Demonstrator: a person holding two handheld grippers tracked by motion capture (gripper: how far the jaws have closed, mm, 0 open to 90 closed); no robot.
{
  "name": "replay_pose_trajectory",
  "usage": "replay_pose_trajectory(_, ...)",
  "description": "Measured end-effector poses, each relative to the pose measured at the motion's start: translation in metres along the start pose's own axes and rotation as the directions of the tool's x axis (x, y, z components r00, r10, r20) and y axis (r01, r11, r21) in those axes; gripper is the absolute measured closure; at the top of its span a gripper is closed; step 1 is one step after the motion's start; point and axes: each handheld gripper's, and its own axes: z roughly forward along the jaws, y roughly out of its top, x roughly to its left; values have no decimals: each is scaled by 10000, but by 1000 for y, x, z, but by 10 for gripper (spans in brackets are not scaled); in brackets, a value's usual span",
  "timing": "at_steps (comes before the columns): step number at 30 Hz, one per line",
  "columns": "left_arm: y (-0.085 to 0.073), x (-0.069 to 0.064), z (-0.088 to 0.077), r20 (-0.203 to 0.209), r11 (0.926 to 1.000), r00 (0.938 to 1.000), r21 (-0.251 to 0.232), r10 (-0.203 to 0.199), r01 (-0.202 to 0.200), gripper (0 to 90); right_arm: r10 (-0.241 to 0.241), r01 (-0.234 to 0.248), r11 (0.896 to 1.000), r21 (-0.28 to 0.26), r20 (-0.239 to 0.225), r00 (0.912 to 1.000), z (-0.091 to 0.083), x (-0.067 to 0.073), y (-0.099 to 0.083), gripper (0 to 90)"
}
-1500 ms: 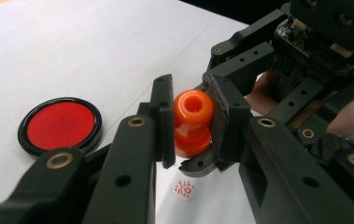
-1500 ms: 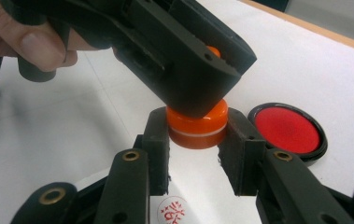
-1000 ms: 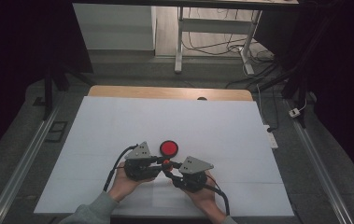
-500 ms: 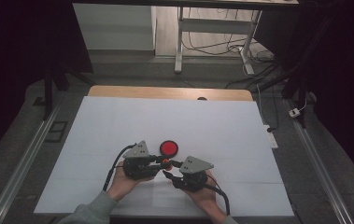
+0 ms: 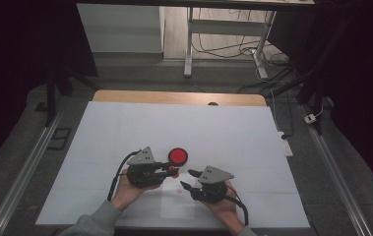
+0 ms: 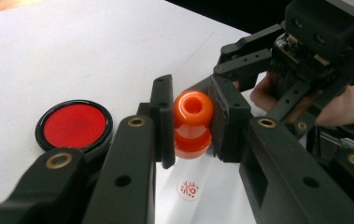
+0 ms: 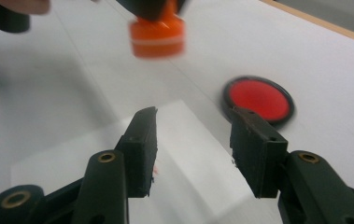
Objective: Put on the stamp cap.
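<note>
An orange stamp [image 6: 192, 122] hangs a little above the table, and my left gripper [image 5: 173, 169] is shut on its waist. Under it, a red stamp mark [image 6: 188, 190] shows on a white paper sheet [image 5: 174, 206]. A round red ink pad [image 5: 177, 156] in a black rim lies just beyond the stamp. My right gripper [image 7: 195, 140] stands to the right of the stamp and points toward it. Its jaws have just been opening, with nothing between them. In the right gripper view the stamp [image 7: 157, 35] hangs ahead and the ink pad [image 7: 258, 99] lies to the right.
A large white sheet [image 5: 125, 128] covers the wooden table top [image 5: 125, 96]. Metal rails run along both sides. A table frame and cables stand on the floor beyond the far edge. A white power strip [image 5: 285, 142] lies off the right edge.
The right gripper's jaws have spread apart and drawn slightly back from the stamp. The left gripper and the stamp have kept still.
</note>
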Motion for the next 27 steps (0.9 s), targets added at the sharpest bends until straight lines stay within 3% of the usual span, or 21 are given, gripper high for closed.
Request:
replay_pose_trajectory(5, 0, 1, -1, -32, 10000, 10000, 16, -57, 57, 719, 333, -332, 9994, -21, 399, 9986, -15, -12, -9, 504)
replay_pose_trajectory(16, 1, 4, -6, -218, 10000, 9998, 19, -25, 25, 719, 567, -597, 9980, 224, 1153, 9917, -51, -38, -28, 472)
replay_pose_trajectory(20, 2, 5, -8, -342, 10000, 9994, 50, 47, -45, 719, 351, -428, 9980, 465, 1560, 9871, -63, -43, -35, 464)
replay_pose_trajectory(27, 3, 8, -12, -499, 10000, 9988, 45, 19, -17, 718, 615, -752, 9953, 604, 2040, 9770, -89, -55, -51, 464)
